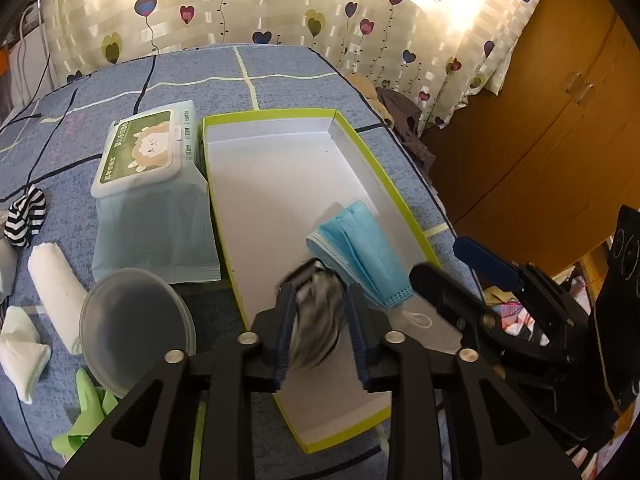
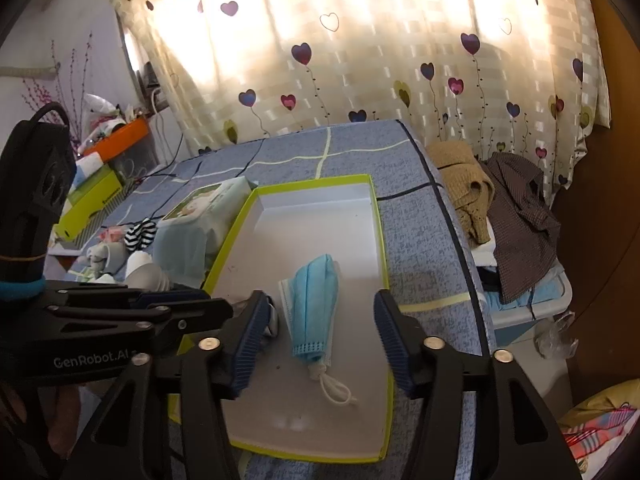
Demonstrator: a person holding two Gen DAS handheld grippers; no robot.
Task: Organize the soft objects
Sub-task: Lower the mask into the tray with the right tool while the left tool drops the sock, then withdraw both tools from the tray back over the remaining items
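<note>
Left gripper (image 1: 322, 300) half open around a blurred grey cloth (image 1: 318, 320) (grip unclear) over the box (image 1: 372, 168), right gripper (image 2: 320, 320) wide open, empty, above the blue mask (image 2: 312, 308) lying inside, wipes pack (image 1: 148, 152) beside the box on the bed (image 1: 280, 64).

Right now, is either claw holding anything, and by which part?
Right claw: nothing, open over the mask. Left claw: blurred grey cloth between its fingers; grip cannot be told.
</note>
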